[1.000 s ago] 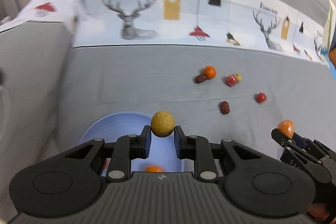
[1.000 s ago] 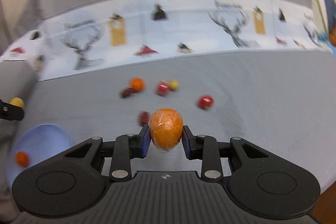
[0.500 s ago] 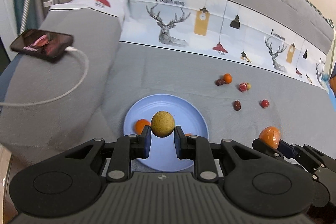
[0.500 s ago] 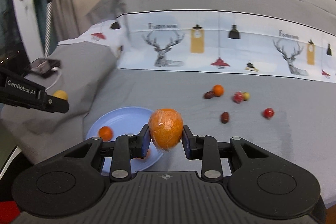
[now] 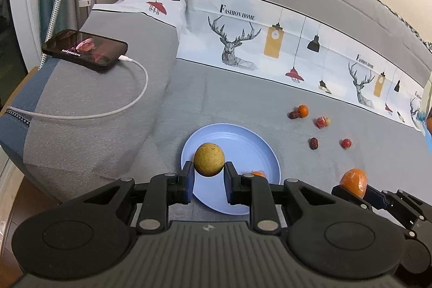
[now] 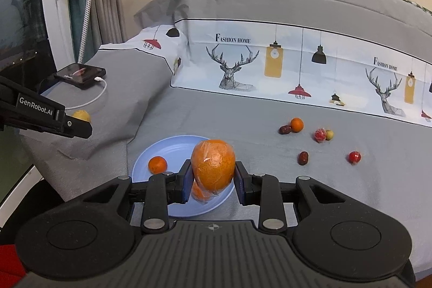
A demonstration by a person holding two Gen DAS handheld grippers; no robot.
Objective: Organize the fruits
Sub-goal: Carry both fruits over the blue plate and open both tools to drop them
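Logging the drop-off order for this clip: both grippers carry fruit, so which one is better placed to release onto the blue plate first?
Probably the right. The right gripper holds the plastic-wrapped orange over the round blue plate. The left gripper, clamping the round yellow-brown fruit, appears off to the plate's side in the right wrist view.
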